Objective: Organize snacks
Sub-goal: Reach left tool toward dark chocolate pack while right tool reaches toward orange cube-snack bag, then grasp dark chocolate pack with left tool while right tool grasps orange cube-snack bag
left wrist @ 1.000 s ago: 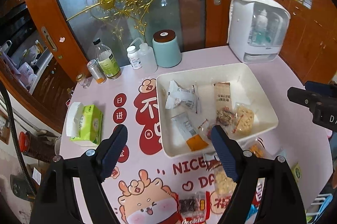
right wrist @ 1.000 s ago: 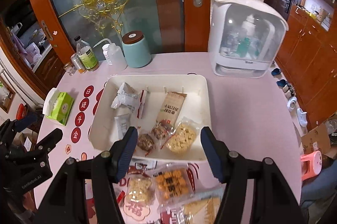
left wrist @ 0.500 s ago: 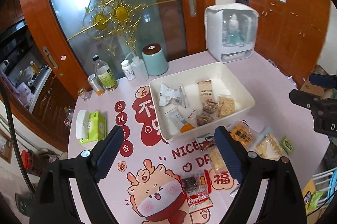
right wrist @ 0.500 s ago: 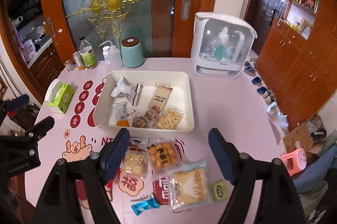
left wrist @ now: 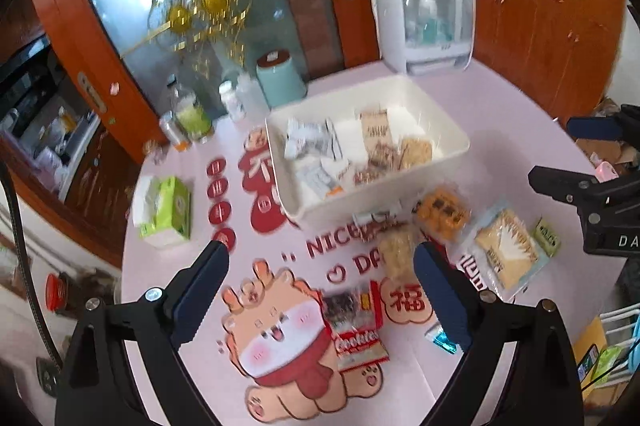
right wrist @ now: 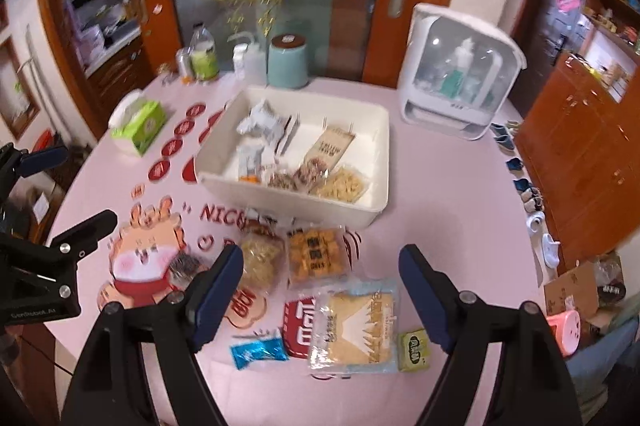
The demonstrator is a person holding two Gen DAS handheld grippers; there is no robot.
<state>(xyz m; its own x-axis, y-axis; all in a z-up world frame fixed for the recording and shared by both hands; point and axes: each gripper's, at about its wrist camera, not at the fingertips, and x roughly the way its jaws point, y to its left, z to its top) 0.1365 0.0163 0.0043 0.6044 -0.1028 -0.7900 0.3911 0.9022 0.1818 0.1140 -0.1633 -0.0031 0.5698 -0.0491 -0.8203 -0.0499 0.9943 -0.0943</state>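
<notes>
A white tray (left wrist: 448,161) (right wrist: 304,205) holds several snack packets. Loose snacks lie on the pink table in front of it: an orange cracker bag (right wrist: 316,256) (left wrist: 442,211), a pale puffed snack bag (right wrist: 260,252) (left wrist: 396,254), a large cracker pack (right wrist: 356,326) (left wrist: 506,252), a Cookies pack (left wrist: 354,322), a small blue packet (right wrist: 258,348) (left wrist: 440,338) and a green sachet (right wrist: 414,348) (left wrist: 546,236). My left gripper (left wrist: 320,276) is open and empty, high above the Cookies pack. My right gripper (right wrist: 320,276) is open and empty above the cracker bags.
At the back stand a teal canister (right wrist: 287,61), bottles (right wrist: 204,53) and a white dispenser (right wrist: 460,81). A green tissue pack (right wrist: 138,123) lies at the left. The table's right edge drops to a floor with shoes (right wrist: 532,201) and a box.
Both grippers have pulled back and up from the tray, so more of the table and the loose snacks show. Both stay open and empty.
</notes>
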